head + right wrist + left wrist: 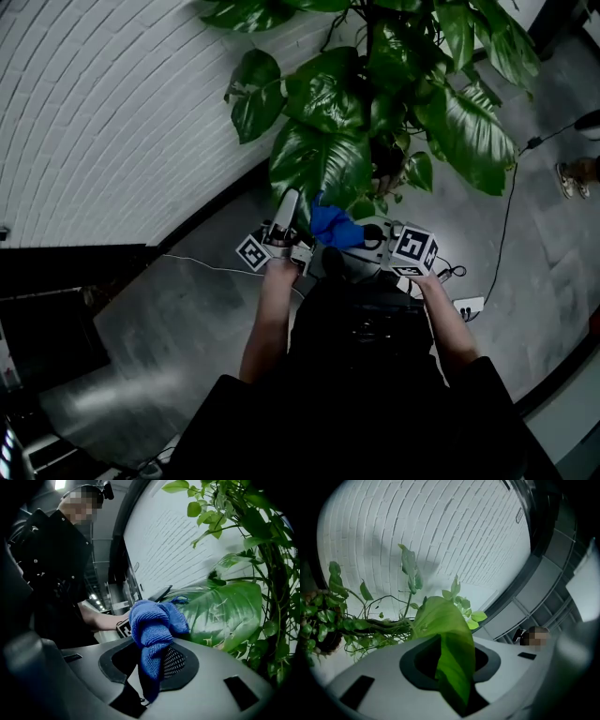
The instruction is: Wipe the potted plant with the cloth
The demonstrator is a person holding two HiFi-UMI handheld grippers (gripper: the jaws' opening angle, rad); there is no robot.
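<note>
Left gripper pinches the tip of the potted plant's large leaf, whose long axis runs far-to-near, tip nearest; right gripper clamps the blue microfibre cloth just right of that tip

Dim head view, glare on glossy leaves, gripper views fisheye-bent with black corners — brick wall bright, softly shadowed.

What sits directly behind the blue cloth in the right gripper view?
A large green leaf, held by the left gripper. The cloth, pinched in the right gripper, hides the leaf's near edge and any contact.
</note>
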